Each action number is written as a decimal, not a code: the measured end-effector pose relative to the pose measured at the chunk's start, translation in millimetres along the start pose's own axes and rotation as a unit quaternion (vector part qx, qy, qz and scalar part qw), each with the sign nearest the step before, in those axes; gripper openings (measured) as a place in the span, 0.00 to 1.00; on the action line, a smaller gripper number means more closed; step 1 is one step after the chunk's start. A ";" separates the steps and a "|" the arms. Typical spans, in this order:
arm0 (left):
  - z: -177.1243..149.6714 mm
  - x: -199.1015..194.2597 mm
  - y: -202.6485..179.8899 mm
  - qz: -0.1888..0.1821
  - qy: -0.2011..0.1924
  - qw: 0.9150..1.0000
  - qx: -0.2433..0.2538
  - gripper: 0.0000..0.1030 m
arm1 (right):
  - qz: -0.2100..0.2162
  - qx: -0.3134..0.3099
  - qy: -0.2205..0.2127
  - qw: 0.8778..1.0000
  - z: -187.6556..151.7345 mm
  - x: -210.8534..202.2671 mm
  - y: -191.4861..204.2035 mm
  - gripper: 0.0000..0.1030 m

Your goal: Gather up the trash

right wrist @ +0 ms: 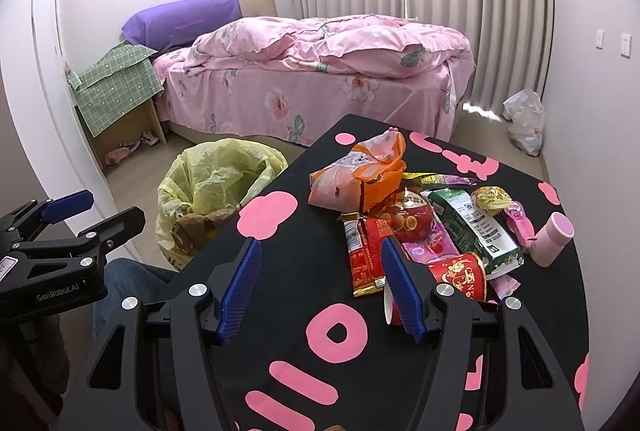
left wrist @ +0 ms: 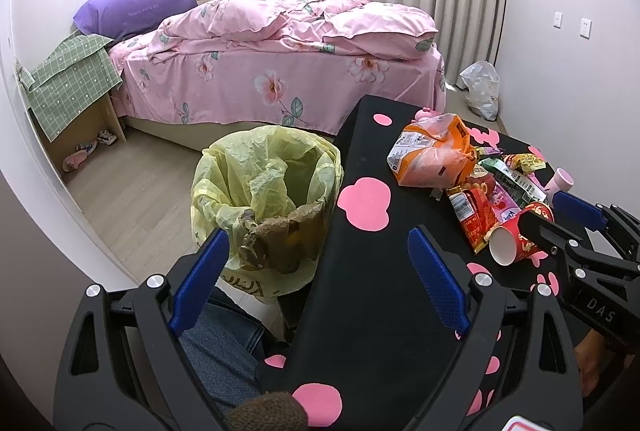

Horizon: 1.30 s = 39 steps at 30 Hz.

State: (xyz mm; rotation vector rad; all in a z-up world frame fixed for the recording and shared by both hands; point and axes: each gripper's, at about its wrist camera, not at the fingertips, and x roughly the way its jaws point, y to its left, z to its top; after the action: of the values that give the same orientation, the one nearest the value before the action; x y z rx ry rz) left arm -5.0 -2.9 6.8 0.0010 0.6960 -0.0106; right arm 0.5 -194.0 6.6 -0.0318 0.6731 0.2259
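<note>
Wrappers are lying heaped on the black table with pink shapes [right wrist: 304,271], and everything else is placed against that table here. An orange snack bag [right wrist: 356,175] is sitting at the far end of the heap; nearer are a red wrapper [right wrist: 366,255], a green-and-white packet [right wrist: 476,227] and a red paper cup [right wrist: 456,277] lying on its side, its mouth partly hiding behind one blue pad. A pink cylinder [right wrist: 554,237] is lying at the table's right edge. Smaller pieces under the pile are overlapping too much to identify.

Off the table's left edge, on the floor, a bin lined with a yellow bag [left wrist: 264,191] is standing open; something brown inside is hard to make out.

Right gripper [right wrist: 316,283] is hovering over the table with jaws spread, grasping nothing, its right finger just beside the cup. Left gripper [left wrist: 320,271] is also gaping wide and empty, straddling the table's left edge near the bin.
</note>
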 end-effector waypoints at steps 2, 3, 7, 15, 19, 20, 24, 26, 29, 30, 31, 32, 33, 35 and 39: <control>0.6 -0.1 2.0 0.000 0.001 1.000 0.000 0.84 | 0.000 -0.001 0.000 1.000 0.0 0.1 0.9 0.58; 1.0 -0.2 3.2 0.000 0.001 1.000 0.000 0.84 | 0.001 0.000 0.000 1.000 0.0 0.1 0.8 0.58; -1.6 0.7 -2.2 0.002 -0.001 1.000 0.001 0.84 | 0.003 0.001 0.002 1.000 0.7 0.1 1.6 0.58; -1.5 0.9 -3.5 0.001 -0.001 1.000 0.001 0.84 | 0.004 0.000 0.002 1.000 0.6 -0.1 1.1 0.58; -1.2 1.0 -2.8 0.002 -0.001 1.000 0.000 0.84 | 0.003 0.000 0.001 1.000 0.3 -0.1 1.3 0.58; -1.1 0.9 -2.3 0.002 -0.001 1.000 0.000 0.84 | 0.003 0.000 0.001 1.000 0.4 -0.1 1.5 0.58; -1.4 1.2 -2.7 0.001 -0.001 1.000 0.001 0.84 | 0.003 0.001 0.001 1.000 0.2 0.0 1.1 0.58; -1.2 1.6 -1.8 0.002 -0.001 1.000 0.000 0.84 | 0.003 0.000 0.002 1.000 0.2 -0.2 1.6 0.58; -1.0 2.0 -0.6 0.002 -0.002 1.000 0.000 0.84 | 0.003 0.001 0.001 1.000 0.2 0.0 0.9 0.58; -1.0 2.3 -0.2 0.002 -0.002 1.000 0.000 0.84 | 0.003 0.000 0.001 1.000 0.2 -0.2 1.5 0.58; -1.2 1.1 -2.6 0.001 -0.001 1.000 0.001 0.84 | 0.003 0.000 0.001 1.000 0.2 -0.2 1.0 0.58; -1.1 1.2 -2.1 0.001 -0.001 1.000 0.002 0.84 | 0.003 0.001 0.001 1.000 0.1 -0.3 1.1 0.58; -1.3 1.1 -2.7 0.002 -0.001 1.000 0.001 0.84 | 0.003 0.001 0.001 1.000 0.1 -0.3 1.3 0.58; -0.9 1.1 -1.7 0.001 -0.001 1.000 0.001 0.84 | 0.003 0.000 0.001 1.000 0.1 0.0 1.0 0.58; -0.3 1.3 -0.2 0.002 -0.001 1.000 0.001 0.84 | 0.003 0.000 0.002 1.000 0.2 0.1 1.0 0.58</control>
State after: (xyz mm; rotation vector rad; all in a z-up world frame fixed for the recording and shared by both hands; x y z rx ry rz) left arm -4.2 -3.1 5.8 0.0045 0.6934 -0.0079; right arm 0.5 -193.0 6.7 -0.0295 0.6778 0.2318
